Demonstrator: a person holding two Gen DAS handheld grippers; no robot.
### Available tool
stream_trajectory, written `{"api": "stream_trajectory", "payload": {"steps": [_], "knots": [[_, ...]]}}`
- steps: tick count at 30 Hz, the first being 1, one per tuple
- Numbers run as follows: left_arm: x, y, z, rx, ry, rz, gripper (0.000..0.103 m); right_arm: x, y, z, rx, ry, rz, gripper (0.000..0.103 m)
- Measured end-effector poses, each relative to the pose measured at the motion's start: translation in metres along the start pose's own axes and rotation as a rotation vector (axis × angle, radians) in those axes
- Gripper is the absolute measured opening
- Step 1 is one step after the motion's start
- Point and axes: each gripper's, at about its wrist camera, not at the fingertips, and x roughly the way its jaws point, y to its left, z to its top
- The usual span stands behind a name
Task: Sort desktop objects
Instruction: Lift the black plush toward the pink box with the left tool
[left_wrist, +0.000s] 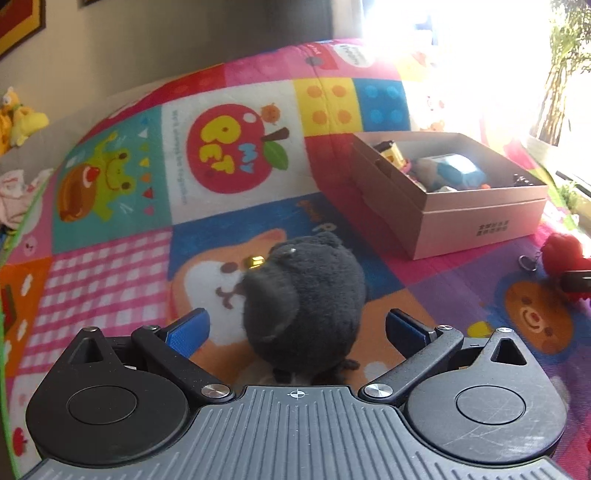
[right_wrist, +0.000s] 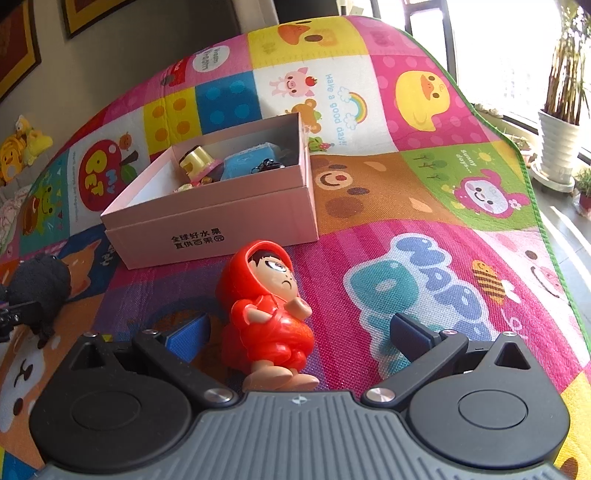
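A dark grey plush toy (left_wrist: 306, 299) with a small gold bell lies on the colourful play mat (left_wrist: 110, 258), between the blue pads of my open left gripper (left_wrist: 297, 328); the pads stand apart from it on both sides. In the right wrist view a red hooded figurine (right_wrist: 269, 314) lies on its back on the mat (right_wrist: 424, 229), between the wide-open fingers of my right gripper (right_wrist: 299, 332). The pink cardboard box (left_wrist: 476, 221) (right_wrist: 221, 229) stands open just beyond both toys and holds several small toys. The grey plush (right_wrist: 40, 284) also shows at the right view's left edge.
The red figurine (left_wrist: 561, 254) and a keyring lie at the right edge of the left view. Plush toys (right_wrist: 22, 147) sit by the wall at far left. A potted plant (right_wrist: 561, 140) stands beyond the mat's green right edge, by a bright window.
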Motion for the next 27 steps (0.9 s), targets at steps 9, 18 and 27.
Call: {"api": "stream_trajectory", "payload": {"steps": [9,18,27], "knots": [[0.017,-0.005,0.002,-0.068,-0.009,-0.026,0.103,0.015,0.034,0.019,-0.221,0.051,-0.019,0.073],[0.024,-0.007,0.004,-0.095,-0.01,0.013,0.079,-0.014,0.032,0.019,-0.18,0.116,0.049,0.048],[-0.006,-0.026,-0.004,-0.047,-0.007,-0.076,0.074,-0.046,0.037,0.02,-0.147,0.116,0.141,0.048]]}}
